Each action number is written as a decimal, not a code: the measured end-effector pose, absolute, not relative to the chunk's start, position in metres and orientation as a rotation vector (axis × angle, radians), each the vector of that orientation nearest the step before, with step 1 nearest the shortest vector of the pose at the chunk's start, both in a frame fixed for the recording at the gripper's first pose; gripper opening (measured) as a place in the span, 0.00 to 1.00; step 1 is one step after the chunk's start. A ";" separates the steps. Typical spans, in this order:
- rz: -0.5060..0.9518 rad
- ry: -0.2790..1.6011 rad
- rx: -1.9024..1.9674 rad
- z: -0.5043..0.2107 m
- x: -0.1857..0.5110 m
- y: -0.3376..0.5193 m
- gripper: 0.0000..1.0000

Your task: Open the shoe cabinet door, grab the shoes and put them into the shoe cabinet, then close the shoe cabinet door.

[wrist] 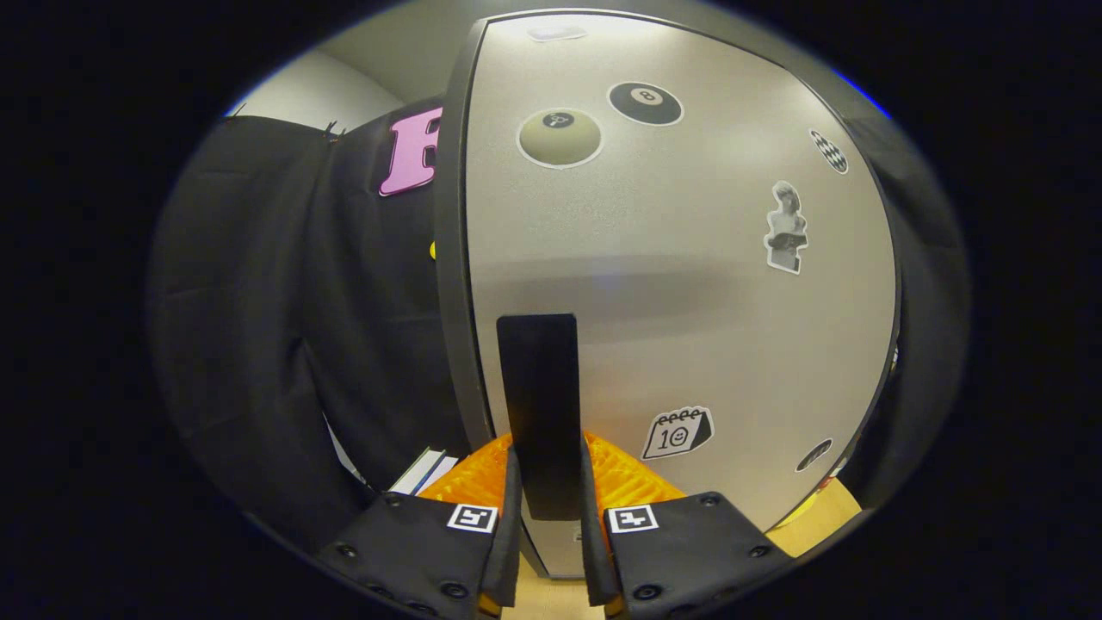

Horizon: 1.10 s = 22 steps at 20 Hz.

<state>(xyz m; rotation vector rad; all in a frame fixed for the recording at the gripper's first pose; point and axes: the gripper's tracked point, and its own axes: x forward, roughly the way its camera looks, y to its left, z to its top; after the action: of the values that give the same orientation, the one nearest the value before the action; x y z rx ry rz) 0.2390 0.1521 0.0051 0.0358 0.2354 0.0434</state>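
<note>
The shoe cabinet door (689,284) is a pale frosted panel in a dark frame, right in front of me, with several stickers on it. A flat black upright handle (541,405) stands near the door's left edge. My gripper (548,461) is closed around the lower part of that handle, one orange finger (473,474) on its left and the other on its right. Both pads press against the handle's sides. I cannot make out the cabinet's inside from here.
Black booth cloth (284,327) hangs left of the door and close behind it. A wooden floor or board (818,517) shows below the door's right corner. Some thin white and blue flat items (424,470) lie low at the left, beside my left finger.
</note>
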 end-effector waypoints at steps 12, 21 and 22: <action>0.155 0.246 0.035 0.003 0.219 0.148 0.14; 0.214 0.226 0.001 0.004 0.201 0.136 0.14; 0.221 0.228 -0.004 0.004 0.199 0.135 0.14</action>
<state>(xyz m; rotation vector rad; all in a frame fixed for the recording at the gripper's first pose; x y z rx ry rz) 0.1989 0.1346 0.0038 -0.0045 0.2283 0.2212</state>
